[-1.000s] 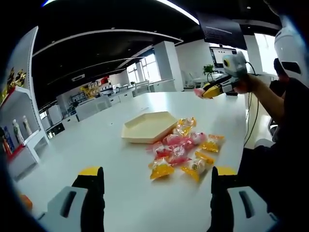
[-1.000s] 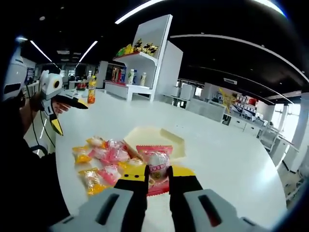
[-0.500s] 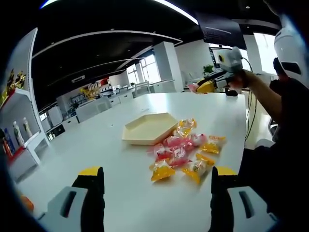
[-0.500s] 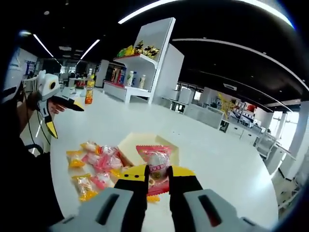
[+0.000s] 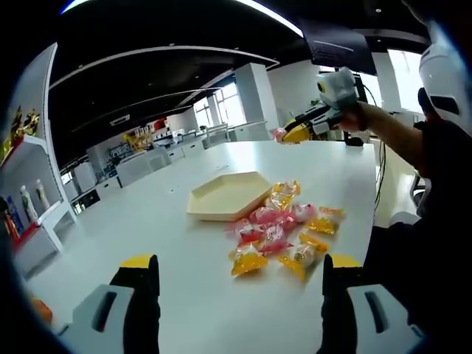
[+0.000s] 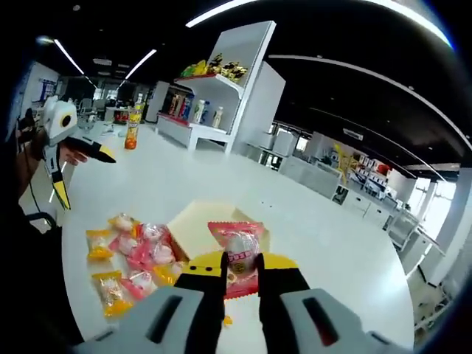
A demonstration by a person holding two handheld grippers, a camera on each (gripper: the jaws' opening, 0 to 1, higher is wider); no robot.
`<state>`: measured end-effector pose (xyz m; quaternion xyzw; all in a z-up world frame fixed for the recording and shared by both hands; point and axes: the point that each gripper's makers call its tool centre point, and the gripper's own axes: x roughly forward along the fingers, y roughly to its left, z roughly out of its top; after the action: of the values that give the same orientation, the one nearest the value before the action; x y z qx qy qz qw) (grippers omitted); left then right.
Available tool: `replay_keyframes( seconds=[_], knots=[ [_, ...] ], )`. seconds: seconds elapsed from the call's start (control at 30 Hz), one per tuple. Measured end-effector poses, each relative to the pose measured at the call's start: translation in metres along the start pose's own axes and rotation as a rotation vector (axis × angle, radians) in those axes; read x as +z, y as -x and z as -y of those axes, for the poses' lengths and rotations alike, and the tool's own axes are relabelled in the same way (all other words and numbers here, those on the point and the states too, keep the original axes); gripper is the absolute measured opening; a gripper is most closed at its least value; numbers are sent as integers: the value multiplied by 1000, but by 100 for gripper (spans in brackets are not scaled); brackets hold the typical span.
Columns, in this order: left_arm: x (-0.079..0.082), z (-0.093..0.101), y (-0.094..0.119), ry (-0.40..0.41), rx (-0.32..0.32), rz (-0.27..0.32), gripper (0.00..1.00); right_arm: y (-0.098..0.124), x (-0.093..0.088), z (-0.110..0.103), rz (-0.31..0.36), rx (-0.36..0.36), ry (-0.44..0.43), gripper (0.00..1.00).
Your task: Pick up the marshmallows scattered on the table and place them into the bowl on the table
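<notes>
A pile of wrapped marshmallows point(image 5: 284, 232) in pink and yellow packets lies on the white table point(image 5: 184, 280), just beside a cream hexagonal bowl point(image 5: 225, 196). My left gripper point(image 5: 240, 269) stands open low over the near table, nothing between its jaws. My right gripper point(image 6: 240, 267) is shut on a pink-wrapped marshmallow point(image 6: 236, 247), held in the air above the bowl point(image 6: 193, 225) and the pile point(image 6: 129, 254). In the left gripper view the right gripper point(image 5: 295, 133) hangs high over the far side of the table with the pink packet at its tip.
A person's arm point(image 5: 402, 140) and dark sleeve fill the right side of the left gripper view. White shelves with bottles point(image 6: 199, 110) stand behind the table, with an orange bottle point(image 6: 132, 131) on the table's far end. Desks stretch across the room beyond.
My right gripper has carried the pink marshmallow leftward in the left gripper view, nearer over the bowl. The left gripper has stayed put.
</notes>
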<state>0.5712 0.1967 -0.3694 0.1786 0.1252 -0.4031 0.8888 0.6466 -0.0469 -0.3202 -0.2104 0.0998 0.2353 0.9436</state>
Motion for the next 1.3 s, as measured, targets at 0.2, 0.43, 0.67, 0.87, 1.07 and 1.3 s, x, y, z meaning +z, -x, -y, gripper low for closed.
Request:
replay_keyframes(
  seconds=[0.2,0.43,0.67,0.87,1.07,1.3],
  knots=[
    [0,0,1,2,3,4,91,-11,-1,6,-14,0,-20,15],
    [1,0,1,-1,-1,3,91,-24,-4,7,-35,-3,-1,15],
    [1,-2,2,0,4,4,91,-38,-4,3,-50,27,-5,15],
    [0,-1,-1,2,-1,2,91,-48,-6,-7,-50,54,-12,15],
    [0,0,-4,1,-6,-3,91,-56,0,-7,-31,51,-23,15],
    [3,4,-5,-2,-17,7,91,-64,0,-5,-18,40,-36,15]
  ],
)
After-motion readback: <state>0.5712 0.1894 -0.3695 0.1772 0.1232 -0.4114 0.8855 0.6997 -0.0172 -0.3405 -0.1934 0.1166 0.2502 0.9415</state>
